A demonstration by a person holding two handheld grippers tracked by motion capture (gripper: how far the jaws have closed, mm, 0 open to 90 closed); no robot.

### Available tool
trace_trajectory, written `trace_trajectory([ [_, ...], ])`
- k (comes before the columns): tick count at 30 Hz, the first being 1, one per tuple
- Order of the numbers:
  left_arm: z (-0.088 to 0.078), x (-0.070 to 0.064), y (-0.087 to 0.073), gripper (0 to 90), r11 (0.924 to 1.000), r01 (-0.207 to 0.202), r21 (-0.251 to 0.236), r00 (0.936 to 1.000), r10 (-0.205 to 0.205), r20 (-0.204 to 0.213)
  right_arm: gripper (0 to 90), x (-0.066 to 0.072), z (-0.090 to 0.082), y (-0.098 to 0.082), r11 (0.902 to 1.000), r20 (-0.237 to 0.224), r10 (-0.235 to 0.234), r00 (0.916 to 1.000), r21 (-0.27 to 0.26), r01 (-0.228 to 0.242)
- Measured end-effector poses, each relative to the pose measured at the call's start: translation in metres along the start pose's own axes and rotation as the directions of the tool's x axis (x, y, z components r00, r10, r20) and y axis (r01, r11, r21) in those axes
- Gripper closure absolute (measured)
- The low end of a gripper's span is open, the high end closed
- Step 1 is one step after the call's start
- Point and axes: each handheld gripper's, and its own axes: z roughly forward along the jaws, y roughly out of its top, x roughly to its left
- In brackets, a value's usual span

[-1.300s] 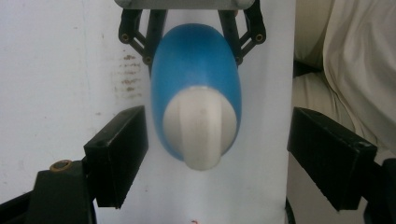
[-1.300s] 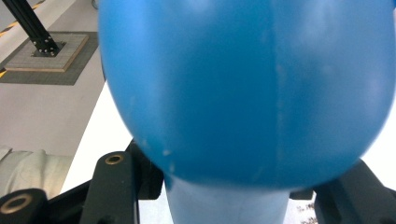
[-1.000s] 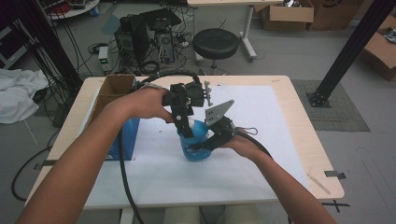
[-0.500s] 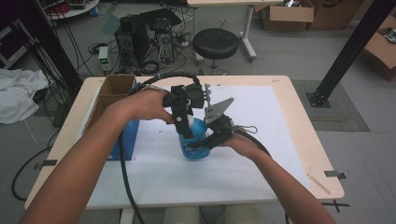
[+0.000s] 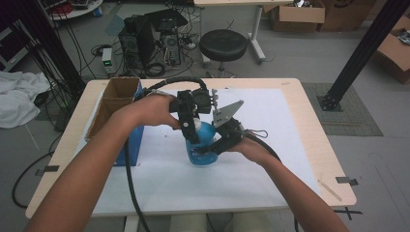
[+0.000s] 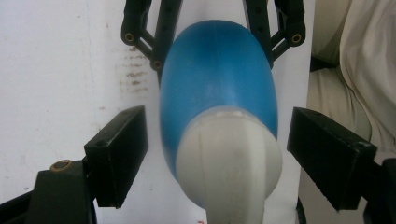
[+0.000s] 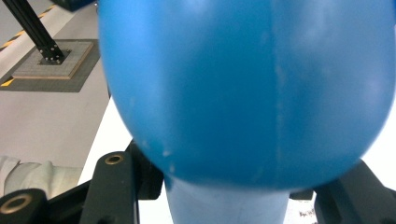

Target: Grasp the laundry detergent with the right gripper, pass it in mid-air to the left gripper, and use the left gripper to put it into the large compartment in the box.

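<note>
White table cover (image 5: 270, 125), glossy rounded blue bottle (image 5: 205, 145), ribbed white cap (image 6: 229, 163)

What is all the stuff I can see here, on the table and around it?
Blue bottle: one, blue with white cap, upright at table centre.
Cardboard box: one, brown with blue side, open, table's left edge.
White mat: one, covers most of the table.
Stool: one, black, on floor beyond the table.
Left gripper: black, open, jaws either side of the cap.
Right gripper: black, around the bottle's body; grip unclear.
</note>
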Motion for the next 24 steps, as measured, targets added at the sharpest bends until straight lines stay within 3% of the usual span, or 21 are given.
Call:
trace_trajectory([
  [24, 0.0097, 0.0026, -0.0004, 23.1, 0.9999, -0.012, -0.008, 0.9999, 0.012, 0.008, 44.0, -0.0001, -0.0053, 0.0028, 0.9998, 0.002, 0.005, 1.0000, -0.017, -0.005],
])
